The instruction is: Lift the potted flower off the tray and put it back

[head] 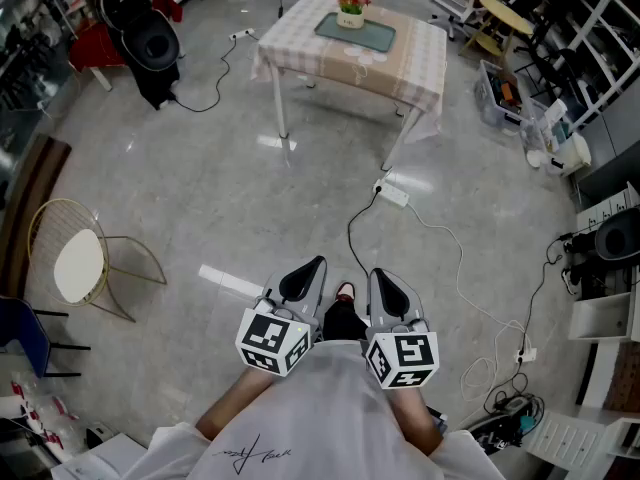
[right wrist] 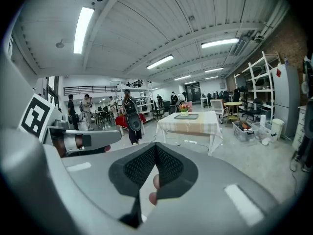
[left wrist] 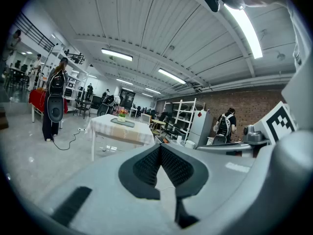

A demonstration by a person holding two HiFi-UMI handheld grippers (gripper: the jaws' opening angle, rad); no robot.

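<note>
Potted flower [head: 351, 8] on the tray [head: 358, 34] near the worktop's [head: 340, 66] far edge, wide floor [head: 230, 198] before the worktop, left tongs [head: 312, 268] and right tongs [head: 382, 278] closed tight, holding nothing, well back from the worktop

Cloth-covered table [head: 400, 63], power strip [head: 392, 194] (white) near it, wire chair [head: 75, 263] apart

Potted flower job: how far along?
Done: nothing that shows; the potted flower stands on the tray on the table, well away from the person. In hand: nothing; left claw and right claw are both shut and empty, side by side. Left: walk over, grip it, lift it off the tray, set it back.
</note>
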